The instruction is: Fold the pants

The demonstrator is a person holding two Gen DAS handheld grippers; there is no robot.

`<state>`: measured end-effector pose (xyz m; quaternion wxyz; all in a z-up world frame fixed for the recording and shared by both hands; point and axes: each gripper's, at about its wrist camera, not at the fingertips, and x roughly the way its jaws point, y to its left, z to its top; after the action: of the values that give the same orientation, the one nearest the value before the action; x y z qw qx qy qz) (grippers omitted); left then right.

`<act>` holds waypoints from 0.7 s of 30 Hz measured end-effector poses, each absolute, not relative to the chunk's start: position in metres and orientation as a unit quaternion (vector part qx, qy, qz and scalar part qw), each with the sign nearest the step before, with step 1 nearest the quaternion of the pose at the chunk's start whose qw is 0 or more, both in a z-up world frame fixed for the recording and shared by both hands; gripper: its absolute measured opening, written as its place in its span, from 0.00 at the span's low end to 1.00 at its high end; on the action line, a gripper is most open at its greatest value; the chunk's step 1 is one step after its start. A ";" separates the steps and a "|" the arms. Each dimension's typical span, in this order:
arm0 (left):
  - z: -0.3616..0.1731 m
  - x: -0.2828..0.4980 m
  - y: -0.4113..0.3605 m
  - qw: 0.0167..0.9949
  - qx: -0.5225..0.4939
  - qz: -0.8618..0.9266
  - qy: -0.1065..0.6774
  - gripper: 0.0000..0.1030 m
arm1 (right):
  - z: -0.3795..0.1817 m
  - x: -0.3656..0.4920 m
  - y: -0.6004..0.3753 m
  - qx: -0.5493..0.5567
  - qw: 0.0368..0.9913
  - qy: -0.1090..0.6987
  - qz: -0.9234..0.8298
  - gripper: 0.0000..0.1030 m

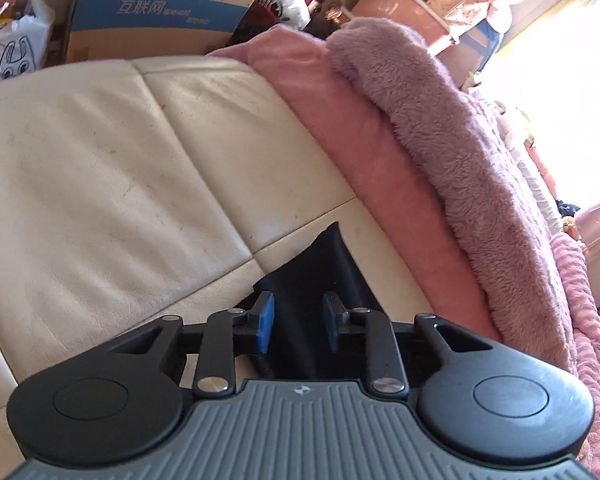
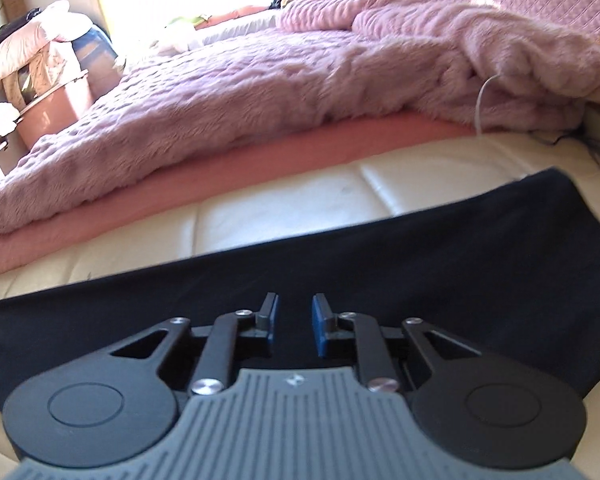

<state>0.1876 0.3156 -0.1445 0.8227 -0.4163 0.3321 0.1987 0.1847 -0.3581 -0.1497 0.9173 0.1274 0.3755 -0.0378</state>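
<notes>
Dark pants (image 2: pixel 340 248) under right claw (image 2: pixel 294 322) (pads apart, gripping nothing)

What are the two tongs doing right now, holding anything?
Left tongs: open, gripping nothing, over a corner of the pants.
Right tongs: open, empty, above the pants.
</notes>
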 end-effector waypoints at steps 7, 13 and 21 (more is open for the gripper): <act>-0.151 0.191 0.317 0.820 -0.415 0.205 0.336 0.00 | -0.171 0.187 -0.338 0.106 0.906 0.408 -0.031 0.13; -0.146 0.179 0.322 0.832 -0.381 0.209 0.346 0.00 | -0.175 0.187 -0.335 0.085 0.905 0.416 -0.029 0.13; -0.144 0.164 0.328 0.808 -0.432 0.228 0.330 0.58 | -0.175 0.190 -0.335 0.079 0.902 0.424 -0.025 0.14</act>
<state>0.1637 0.3277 -0.1438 0.8076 -0.4323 0.3299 0.2282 0.1903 -0.3351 -0.1748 0.9020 0.0791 0.4237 -0.0246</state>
